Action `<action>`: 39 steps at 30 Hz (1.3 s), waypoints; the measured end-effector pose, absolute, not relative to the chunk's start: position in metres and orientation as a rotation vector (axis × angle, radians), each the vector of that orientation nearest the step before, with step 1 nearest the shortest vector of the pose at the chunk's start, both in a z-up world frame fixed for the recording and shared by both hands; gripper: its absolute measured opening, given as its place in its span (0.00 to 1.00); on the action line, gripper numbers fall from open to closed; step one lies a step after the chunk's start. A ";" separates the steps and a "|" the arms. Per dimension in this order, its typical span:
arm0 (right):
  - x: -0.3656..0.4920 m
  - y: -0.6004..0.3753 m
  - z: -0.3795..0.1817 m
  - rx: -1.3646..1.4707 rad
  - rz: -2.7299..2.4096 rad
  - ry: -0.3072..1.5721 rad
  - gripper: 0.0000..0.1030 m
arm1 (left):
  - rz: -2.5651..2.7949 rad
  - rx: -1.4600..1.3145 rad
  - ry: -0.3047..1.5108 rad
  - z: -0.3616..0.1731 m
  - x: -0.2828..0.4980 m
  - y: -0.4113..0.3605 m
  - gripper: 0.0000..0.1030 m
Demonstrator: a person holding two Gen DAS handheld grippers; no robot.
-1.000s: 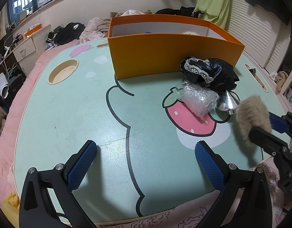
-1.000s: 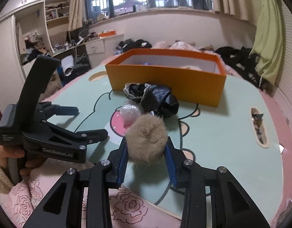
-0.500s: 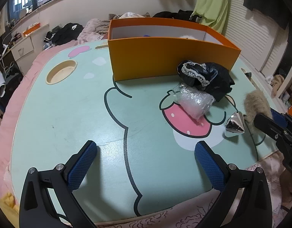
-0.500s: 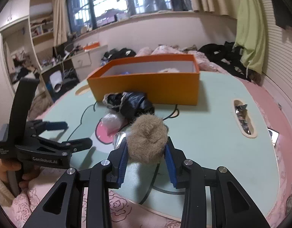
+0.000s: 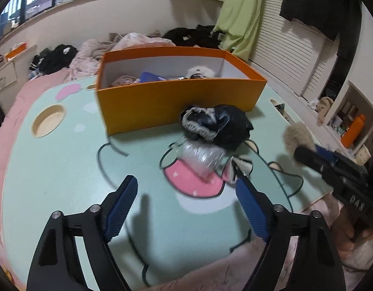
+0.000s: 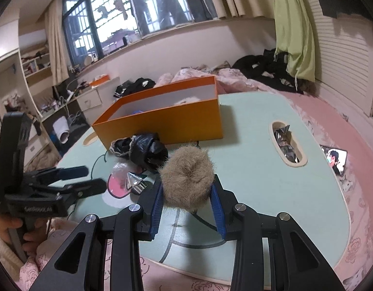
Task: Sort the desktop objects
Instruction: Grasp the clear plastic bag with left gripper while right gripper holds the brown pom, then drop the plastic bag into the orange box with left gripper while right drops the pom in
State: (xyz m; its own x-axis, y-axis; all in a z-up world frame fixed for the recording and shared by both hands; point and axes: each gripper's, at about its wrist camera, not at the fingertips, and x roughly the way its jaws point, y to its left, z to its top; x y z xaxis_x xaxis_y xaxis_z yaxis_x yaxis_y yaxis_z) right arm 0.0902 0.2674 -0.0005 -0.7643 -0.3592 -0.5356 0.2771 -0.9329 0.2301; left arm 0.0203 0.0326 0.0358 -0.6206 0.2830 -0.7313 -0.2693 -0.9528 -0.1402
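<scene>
**Kid:** What do you see in the left wrist view?

**Me:** My left tool (image 5: 184,198) sits low in the middle of the picture. Its two blue pads are wide apart and hold nothing. Just past them on the table (image 5: 65,160) lie a crinkly plastic bag (image 5: 202,156), a black cloth bundle (image 5: 218,123) and a shiny cone (image 5: 237,166), all close together in the middle. The orange box (image 5: 176,99) is behind them, higher up, with some things already inside. At the right edge I see the fur ball (image 5: 296,134) in my other tool.

**Kid:** And the right wrist view?

**Me:** My right tool (image 6: 188,208) is low in the middle, and its pads squeeze the fur ball (image 6: 187,181) from both sides. The ball is up in the air, above the near edge of the table (image 6: 271,177). The orange box (image 6: 162,121) is up and to the left of it.

**Kid:** How do you do this part well?

**Me:** I think the ball goes in the box. I would carry it high so it clears the wall, and let go only when it is over the open top. It is soft, so a gentle squeeze is enough. My left tool points flat across the table; I would keep it away from the cone.
</scene>
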 end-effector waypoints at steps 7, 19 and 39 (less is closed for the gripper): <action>0.091 0.269 -0.001 0.854 -2.654 -0.198 0.34 | 2.552 -1.223 0.025 0.034 -0.017 0.060 0.66; 0.090 0.271 0.001 0.860 -2.652 -0.192 0.34 | 2.548 -1.178 -0.047 0.039 0.021 0.026 0.38; -0.041 0.223 0.056 0.823 -2.683 0.019 0.57 | 2.677 -1.053 -0.197 0.097 -0.086 0.020 0.59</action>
